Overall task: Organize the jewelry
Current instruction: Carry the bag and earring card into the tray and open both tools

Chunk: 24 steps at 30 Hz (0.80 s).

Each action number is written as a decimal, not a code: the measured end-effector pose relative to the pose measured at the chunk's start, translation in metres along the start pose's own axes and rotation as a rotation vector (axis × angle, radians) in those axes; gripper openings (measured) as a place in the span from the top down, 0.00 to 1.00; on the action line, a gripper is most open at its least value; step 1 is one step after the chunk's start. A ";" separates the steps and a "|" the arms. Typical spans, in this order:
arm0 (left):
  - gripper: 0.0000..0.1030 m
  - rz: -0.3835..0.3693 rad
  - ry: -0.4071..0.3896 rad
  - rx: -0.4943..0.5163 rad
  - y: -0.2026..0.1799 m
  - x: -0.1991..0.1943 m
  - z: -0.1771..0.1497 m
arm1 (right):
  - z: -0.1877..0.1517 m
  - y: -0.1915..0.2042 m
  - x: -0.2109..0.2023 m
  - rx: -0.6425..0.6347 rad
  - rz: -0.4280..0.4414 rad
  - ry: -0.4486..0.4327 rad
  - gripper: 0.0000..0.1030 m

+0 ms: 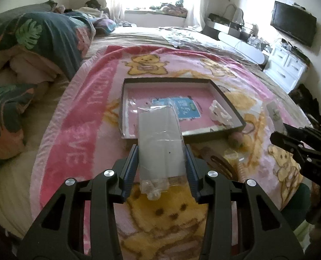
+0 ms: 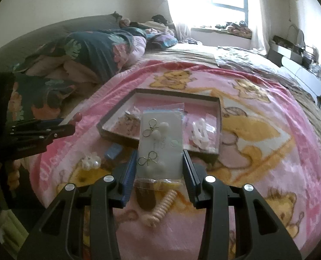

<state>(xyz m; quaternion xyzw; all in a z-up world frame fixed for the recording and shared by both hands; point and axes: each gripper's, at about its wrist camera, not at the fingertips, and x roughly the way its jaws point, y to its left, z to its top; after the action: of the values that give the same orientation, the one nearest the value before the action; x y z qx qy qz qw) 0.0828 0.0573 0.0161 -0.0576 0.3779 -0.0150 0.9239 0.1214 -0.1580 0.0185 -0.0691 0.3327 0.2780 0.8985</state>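
Pink bear blanket (image 1: pixel 91 117), leaf-print pillows (image 1: pixel 41 36), wall television (image 1: pixel 292 26) (dark), white dresser (image 1: pixel 286 65)

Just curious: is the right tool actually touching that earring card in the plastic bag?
Touching. The right wrist view shows the right tool with both fingers pressed against the edges of the earring card, holding it above the blanket.

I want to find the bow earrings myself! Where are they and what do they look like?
Look at the pink teddy-bear blanket on the bed, near the shallow dark-rimmed tray. In front of it the right gripper pinches a clear bag holding a white earring card. Only this card shows two thin metal bows with white beads.
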 end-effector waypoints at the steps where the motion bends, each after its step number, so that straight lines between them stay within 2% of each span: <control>1: 0.68 0.001 -0.003 -0.001 0.001 0.000 0.002 | 0.004 0.002 0.002 -0.005 0.004 -0.004 0.62; 12: 0.68 0.005 -0.035 -0.014 0.011 0.013 0.034 | 0.035 0.000 0.022 -0.009 0.004 -0.027 0.62; 24: 0.68 0.005 -0.004 -0.017 0.010 0.063 0.062 | 0.056 -0.047 0.047 0.060 -0.084 -0.021 0.62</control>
<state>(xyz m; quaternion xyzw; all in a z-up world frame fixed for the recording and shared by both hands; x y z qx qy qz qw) 0.1709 0.0688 0.0149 -0.0646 0.3764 -0.0094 0.9242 0.2077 -0.1581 0.0286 -0.0531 0.3282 0.2308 0.9144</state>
